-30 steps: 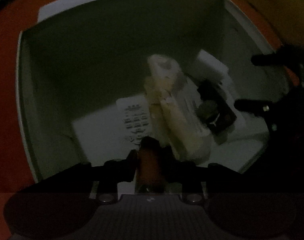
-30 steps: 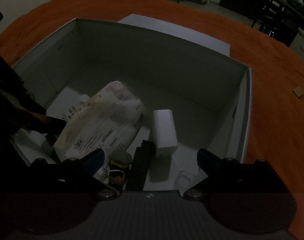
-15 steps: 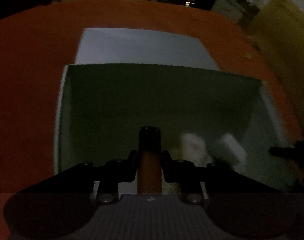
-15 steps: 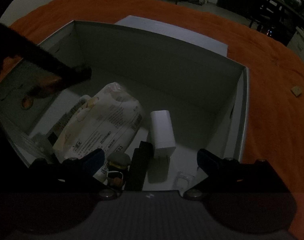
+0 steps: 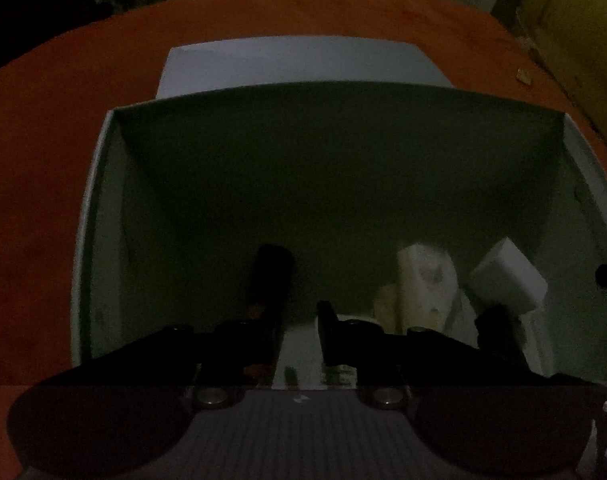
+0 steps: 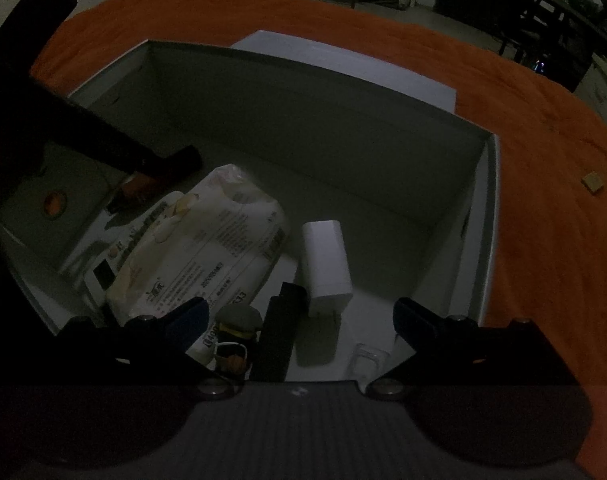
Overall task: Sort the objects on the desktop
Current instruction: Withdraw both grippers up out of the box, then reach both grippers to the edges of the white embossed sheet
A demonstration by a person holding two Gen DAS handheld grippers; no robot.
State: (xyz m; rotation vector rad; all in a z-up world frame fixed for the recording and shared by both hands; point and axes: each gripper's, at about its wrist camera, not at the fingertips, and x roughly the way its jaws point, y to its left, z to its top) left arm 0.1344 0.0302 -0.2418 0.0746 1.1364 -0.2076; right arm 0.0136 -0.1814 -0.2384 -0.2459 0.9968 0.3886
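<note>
- The left gripper [image 5: 299,320] hangs over the near left part of the open white box [image 5: 103,216]. Its jaws are closing with a narrow gap between them and nothing gripped. A dark tube with an orange-brown body [image 5: 269,280] lies along the outer side of the left finger (whether it touches is unclear in the dim light).
- The right gripper [image 6: 299,320] hangs over the near right part of the box with its jaws spread wide and empty.
- Just beyond the right gripper's fingers, on the box floor, sit a small figurine [image 6: 235,338], a flat black bar [image 6: 277,336] and a clear plastic piece [image 6: 365,362].
- Farther in lie a cream tissue pack [image 6: 199,244] and, beside it on the right, a white block [image 6: 327,264]; both rest on the floor of the box.
- Behind the box a flat white lid [image 5: 299,60] lies on the orange tablecloth [image 5: 43,160].
- A small tan square [image 6: 592,181] sits on the cloth, well apart from the box.
</note>
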